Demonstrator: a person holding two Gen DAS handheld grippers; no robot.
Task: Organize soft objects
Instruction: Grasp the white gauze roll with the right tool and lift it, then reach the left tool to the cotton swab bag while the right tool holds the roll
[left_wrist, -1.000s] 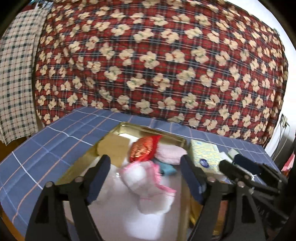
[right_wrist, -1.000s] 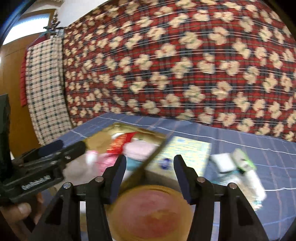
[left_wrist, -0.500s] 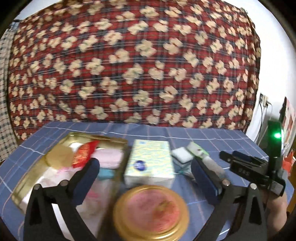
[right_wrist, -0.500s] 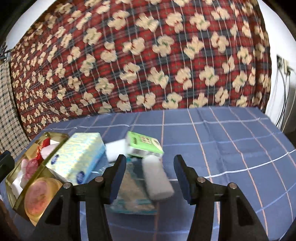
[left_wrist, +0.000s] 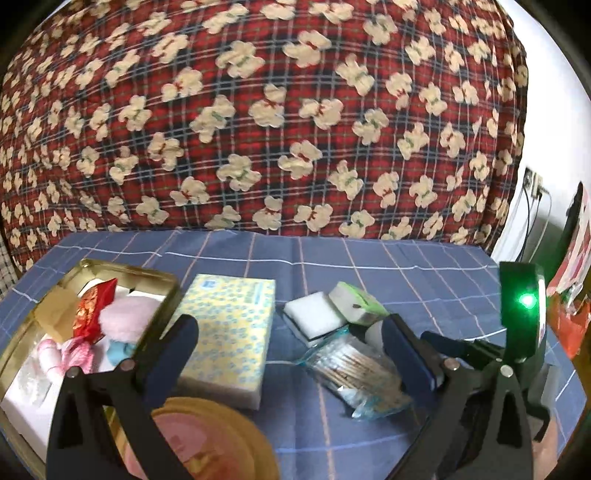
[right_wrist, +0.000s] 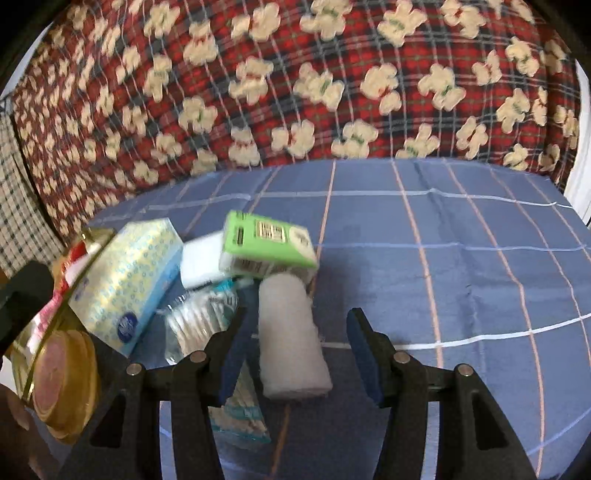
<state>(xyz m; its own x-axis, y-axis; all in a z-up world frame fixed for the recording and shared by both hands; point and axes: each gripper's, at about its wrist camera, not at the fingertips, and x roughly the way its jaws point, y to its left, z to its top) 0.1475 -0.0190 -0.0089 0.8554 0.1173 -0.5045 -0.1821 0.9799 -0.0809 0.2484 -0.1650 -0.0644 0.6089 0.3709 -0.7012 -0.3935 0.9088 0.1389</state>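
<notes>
With both tongs open and empty, the right tongs (right_wrist: 295, 350) should centre on the white gauze roll (right_wrist: 290, 336) between them, then squeeze gently.

- The small green and white cardboard box (right_wrist: 267, 250) carries a barcode label on its top side, but its digits are too blurred to read.
- The pale yellow tissue pack with blue dots (right_wrist: 127, 286) shows a round blue logo on its end; the letters cannot be read.
- No other text can be read.
</notes>
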